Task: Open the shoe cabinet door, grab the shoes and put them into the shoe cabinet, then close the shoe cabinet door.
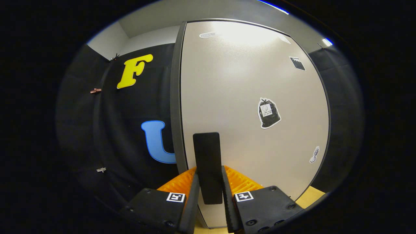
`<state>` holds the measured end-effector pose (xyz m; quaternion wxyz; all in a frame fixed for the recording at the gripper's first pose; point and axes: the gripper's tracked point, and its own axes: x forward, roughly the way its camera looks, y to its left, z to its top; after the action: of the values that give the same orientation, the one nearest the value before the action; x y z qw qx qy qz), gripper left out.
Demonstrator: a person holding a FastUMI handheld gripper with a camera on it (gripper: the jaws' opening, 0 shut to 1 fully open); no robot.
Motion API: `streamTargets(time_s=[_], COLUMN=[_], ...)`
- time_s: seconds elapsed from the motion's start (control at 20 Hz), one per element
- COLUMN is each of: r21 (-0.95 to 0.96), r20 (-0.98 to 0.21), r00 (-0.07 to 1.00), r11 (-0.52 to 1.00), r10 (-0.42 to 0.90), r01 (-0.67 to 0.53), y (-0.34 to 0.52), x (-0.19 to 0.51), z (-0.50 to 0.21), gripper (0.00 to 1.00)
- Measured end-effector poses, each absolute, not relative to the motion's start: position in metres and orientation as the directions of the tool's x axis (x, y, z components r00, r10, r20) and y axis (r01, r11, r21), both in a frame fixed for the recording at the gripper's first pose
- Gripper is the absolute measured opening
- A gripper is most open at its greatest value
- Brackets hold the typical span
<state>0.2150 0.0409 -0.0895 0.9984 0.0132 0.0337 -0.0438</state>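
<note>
The shoe cabinet door point(253, 107) is met face-on, a pale grey panel in a dark frame, and its black handle point(207, 167) stands upright between the two fingers point(195, 195) of the gripper point(209, 182). The fingers are narrowed around the handle, one on each side, and both appear to be pressed against it, though the contact itself cannot be fully confirmed. No shoes are seen here.

The step in hand is judged to be the door, opened or closed by this handle; which of the two cannot be told. For it to go well, the grip should be kept firm and square on the handle, and the pull or push should be made along the arc of the hinge, whose side cannot be made out, so that the fingers are not twisted off.

Stickers are carried on the door: a dark bag-shaped one point(268, 113) beyond the fingers and a small one point(314, 154) nearer the frame. Nothing is seen standing in the way.
</note>
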Motion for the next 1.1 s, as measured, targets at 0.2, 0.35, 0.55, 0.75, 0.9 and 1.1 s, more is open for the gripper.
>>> streamTargets(time_s=[0.2, 0.35, 0.55, 0.75, 0.9, 1.1], r21=[0.026, 0.037, 0.058, 0.088, 0.112, 0.139], r20=[-0.075, -0.092, -0.097, -0.105, -0.115, -0.134], r00=[0.992, 0.992, 0.995, 0.994, 0.991, 0.978], r11=[0.995, 0.995, 0.998, 0.996, 0.992, 0.980], r10=[-0.098, -0.084, -0.033, 0.020, 0.068, 0.158], r01=[0.100, 0.088, 0.039, -0.010, -0.055, -0.139], y=[0.040, 0.039, 0.040, 0.031, 0.022, 0.008], x=[0.214, 0.210, 0.184, 0.138, 0.110, 0.073], z=[-0.090, -0.091, -0.087, -0.080, -0.074, -0.069], gripper=[0.28, 0.24, 0.24, 0.24, 0.24, 0.24])
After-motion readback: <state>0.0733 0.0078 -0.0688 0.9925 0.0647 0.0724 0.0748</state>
